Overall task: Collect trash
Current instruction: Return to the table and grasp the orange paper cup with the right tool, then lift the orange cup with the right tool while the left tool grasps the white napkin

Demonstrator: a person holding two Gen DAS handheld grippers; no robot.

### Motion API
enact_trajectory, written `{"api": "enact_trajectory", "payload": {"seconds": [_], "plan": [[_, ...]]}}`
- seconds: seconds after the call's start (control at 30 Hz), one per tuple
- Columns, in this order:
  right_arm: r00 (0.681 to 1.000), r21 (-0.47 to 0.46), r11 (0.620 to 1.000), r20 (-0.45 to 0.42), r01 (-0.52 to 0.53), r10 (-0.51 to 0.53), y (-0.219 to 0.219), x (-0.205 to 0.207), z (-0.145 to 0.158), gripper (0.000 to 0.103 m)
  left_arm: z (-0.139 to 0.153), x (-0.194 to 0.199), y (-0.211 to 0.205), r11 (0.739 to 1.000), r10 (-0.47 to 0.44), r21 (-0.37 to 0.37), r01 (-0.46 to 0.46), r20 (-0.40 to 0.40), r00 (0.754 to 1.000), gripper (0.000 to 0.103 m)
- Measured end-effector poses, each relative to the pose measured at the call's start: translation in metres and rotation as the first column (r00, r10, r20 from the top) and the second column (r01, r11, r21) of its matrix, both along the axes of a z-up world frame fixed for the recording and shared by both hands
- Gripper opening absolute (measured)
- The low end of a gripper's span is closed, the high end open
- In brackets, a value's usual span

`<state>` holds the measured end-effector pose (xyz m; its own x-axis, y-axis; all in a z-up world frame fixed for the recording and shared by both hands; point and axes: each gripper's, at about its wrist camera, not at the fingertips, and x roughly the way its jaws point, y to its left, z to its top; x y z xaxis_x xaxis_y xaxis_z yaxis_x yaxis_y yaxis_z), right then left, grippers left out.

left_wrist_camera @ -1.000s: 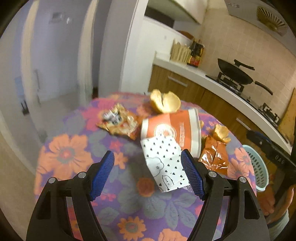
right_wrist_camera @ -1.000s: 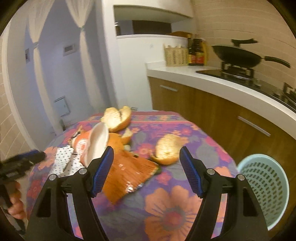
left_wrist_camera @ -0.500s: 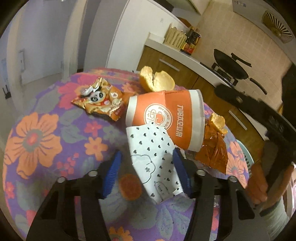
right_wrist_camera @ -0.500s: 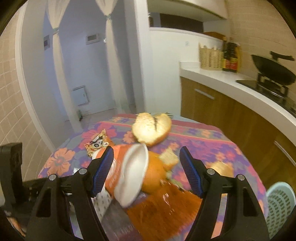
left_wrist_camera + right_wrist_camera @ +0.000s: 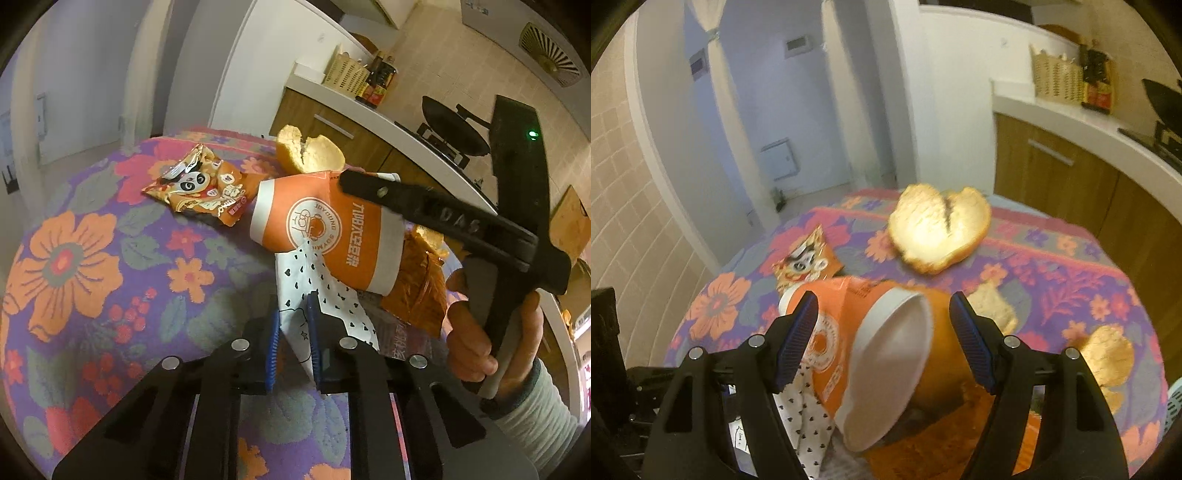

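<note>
My left gripper [image 5: 293, 338] is shut on a white wrapper with black hearts [image 5: 321, 295], which lies on the floral tablecloth [image 5: 92, 258] under an orange paper cup [image 5: 332, 229] on its side. My right gripper [image 5: 882, 339] is open, its jaws on either side of the cup [image 5: 886, 354], not touching. The white wrapper also shows in the right wrist view [image 5: 809, 410]. A panda snack bag [image 5: 199, 188], a large fruit peel [image 5: 306, 155] and a crumpled orange bag [image 5: 417, 288] lie around the cup.
More peel pieces [image 5: 1108, 354] lie on the table's right side. The rim of a pale blue basket [image 5: 1174, 402] shows past the right edge. A kitchen counter [image 5: 406, 129] with a wok [image 5: 454, 125] runs behind.
My left gripper has moved forward and closed on the white heart-print wrapper. My right gripper has moved left and down until its open jaws straddle the orange cup.
</note>
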<state>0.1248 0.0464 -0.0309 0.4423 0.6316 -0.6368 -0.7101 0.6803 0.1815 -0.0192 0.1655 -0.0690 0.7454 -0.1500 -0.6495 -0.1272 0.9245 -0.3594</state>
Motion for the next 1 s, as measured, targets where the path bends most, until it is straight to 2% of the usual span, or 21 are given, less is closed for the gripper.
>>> {"api": "enact_trajectory", "payload": {"seconds": [0.1, 0.13, 0.17, 0.33, 0.7, 1.0], "plan": [[1.000, -0.019, 1.000, 0.010, -0.019, 0.019, 0.003, -0.005, -0.002, 0.056, 0.002, -0.001, -0.001, 1.000, 0.002, 0.006, -0.002, 0.009, 1.000, 0.009], [1.000, -0.023, 0.999, 0.011, -0.025, 0.025, 0.003, -0.007, -0.002, 0.044, 0.002, -0.002, -0.001, 1.000, 0.001, 0.004, -0.001, 0.014, 1.000, 0.009], [0.999, -0.023, 0.999, 0.003, -0.034, 0.034, 0.003, -0.008, -0.003, 0.041, 0.003, -0.002, -0.001, 1.000, 0.000, 0.003, 0.000, 0.019, 1.000, 0.008], [1.000, 0.006, 1.000, -0.005, -0.030, 0.031, -0.007, -0.012, 0.002, 0.034, 0.011, -0.009, -0.003, 1.000, -0.005, 0.006, 0.004, 0.049, 0.999, 0.004], [0.994, 0.103, 0.993, 0.091, 0.056, -0.065, -0.057, -0.037, 0.043, 0.032, 0.051, -0.032, -0.013, 0.998, -0.013, 0.063, 0.003, 0.155, 0.988, 0.002], [0.963, 0.167, 0.975, 0.200, 0.148, -0.181, -0.120, -0.064, 0.081, 0.032, 0.085, -0.038, -0.043, 0.992, -0.087, 0.111, 0.062, 0.236, 0.968, 0.001]]}}
